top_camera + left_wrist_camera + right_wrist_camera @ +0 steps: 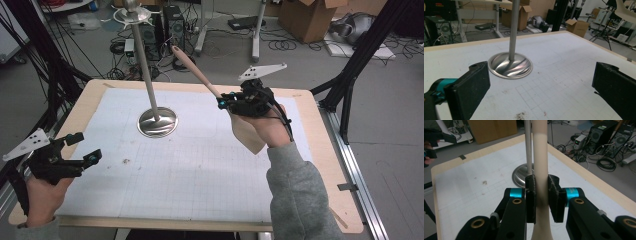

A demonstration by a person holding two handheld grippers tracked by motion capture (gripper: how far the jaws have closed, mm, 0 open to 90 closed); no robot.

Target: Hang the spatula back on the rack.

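Observation:
A pale beige spatula (196, 69) is held in the air over the right half of the table, handle slanting up and left, its flat blade (248, 133) hanging below the hand. My right gripper (223, 101) is shut on its neck; in the right gripper view the pads (531, 195) squeeze the handle (540, 157). A steel stand (157, 121) with a round base and a tall pole rises at the table's centre back. My left gripper (86, 147) hovers open and empty at the front left, with the stand base (510, 66) ahead between its wide jaws.
A white gridded mat (200, 165) covers the wooden table (327, 150). Beyond the far edge, computer towers (162, 25), cables and cardboard boxes (310, 17) sit on the floor. Black frame posts (360, 55) flank both sides. Small dark crumbs (125, 161) lie on the mat.

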